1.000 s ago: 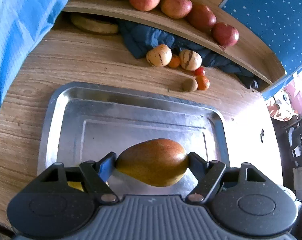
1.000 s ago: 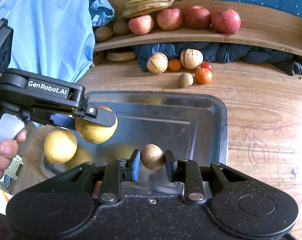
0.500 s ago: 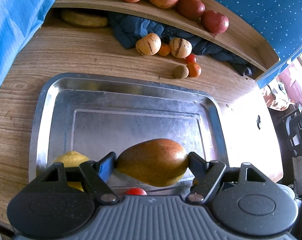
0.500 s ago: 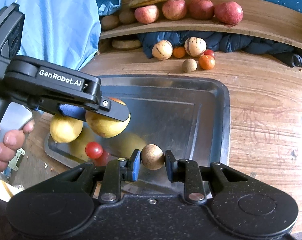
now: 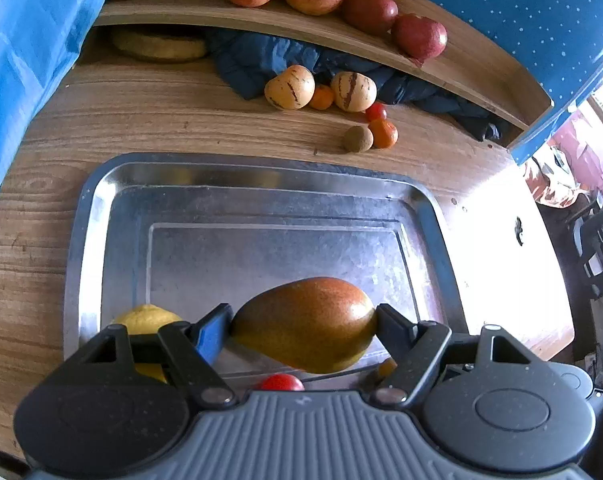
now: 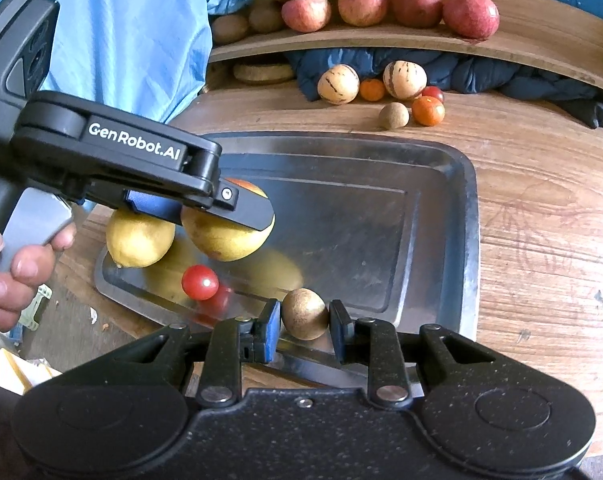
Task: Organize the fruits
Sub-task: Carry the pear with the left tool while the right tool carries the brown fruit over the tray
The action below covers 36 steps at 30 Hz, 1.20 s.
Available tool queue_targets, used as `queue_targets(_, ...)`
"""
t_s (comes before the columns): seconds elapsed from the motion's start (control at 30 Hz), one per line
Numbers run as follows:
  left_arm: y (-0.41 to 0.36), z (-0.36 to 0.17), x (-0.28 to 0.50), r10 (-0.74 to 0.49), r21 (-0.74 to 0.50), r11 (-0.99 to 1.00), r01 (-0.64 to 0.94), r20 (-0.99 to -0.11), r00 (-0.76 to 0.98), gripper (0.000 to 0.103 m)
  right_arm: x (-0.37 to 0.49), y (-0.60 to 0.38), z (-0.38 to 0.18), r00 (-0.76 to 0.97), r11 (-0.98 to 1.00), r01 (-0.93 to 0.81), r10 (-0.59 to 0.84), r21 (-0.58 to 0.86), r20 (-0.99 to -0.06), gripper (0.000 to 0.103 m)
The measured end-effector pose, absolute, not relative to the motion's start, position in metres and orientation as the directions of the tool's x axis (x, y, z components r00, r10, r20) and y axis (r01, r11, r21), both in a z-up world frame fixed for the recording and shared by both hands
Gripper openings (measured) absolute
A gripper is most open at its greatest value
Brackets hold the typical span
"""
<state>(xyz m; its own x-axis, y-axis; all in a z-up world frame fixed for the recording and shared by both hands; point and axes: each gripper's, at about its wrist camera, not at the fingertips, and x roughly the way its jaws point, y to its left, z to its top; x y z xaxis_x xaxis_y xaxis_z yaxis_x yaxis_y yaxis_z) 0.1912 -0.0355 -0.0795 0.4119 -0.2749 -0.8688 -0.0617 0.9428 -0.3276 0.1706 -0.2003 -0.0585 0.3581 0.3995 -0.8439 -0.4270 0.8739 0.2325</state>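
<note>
**Both hands loaded above the near end of the tray**

Closest in, the right gripper (image 6: 304, 314) has its jaws drawn nearly together on a small brown round fruit (image 6: 304, 313), pinched across its middle and held just over the near rim of the metal tray (image 6: 467, 216). Beside it and a little further in, the left gripper (image 5: 303, 326) has its jaws spread wide around a russet pear (image 5: 305, 324), clamped end to end, so the pear's long axis runs straight across from one jaw to the other, lying level above the tray floor. A person's hand (image 6: 9, 264) grips the left handle at the edge of the right wrist view.

The move to come looks like a set-down, and what matters is what lies below: under and just beside the pear, toward the tray's near left corner, a lemon (image 6: 139, 238) and a cherry tomato (image 6: 199, 282) are already in the tray. The rest of the tray floor, further in and to the right, is bare, so the pear probably wants lowering clear of those two.

Beyond the tray, on the wooden worktop (image 5: 141, 120), sit two striped pale melons (image 5: 289, 87), small oranges, another cherry tomato and another brown round fruit. Furthest back, red apples (image 6: 415, 4) line a wooden shelf (image 6: 541, 36), with bananas.
</note>
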Motion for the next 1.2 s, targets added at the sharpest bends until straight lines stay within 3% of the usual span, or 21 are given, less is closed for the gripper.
queue_targets(1.2, -0.0402, -0.0764, 0.183, -0.246, -0.3, 0.952, -0.054, -0.861, 0.446, 0.08, 0.1676, -0.2048, -0.0586, 0.356, 0.875, -0.435, 0.383, 0.211, -0.852, 0.031)
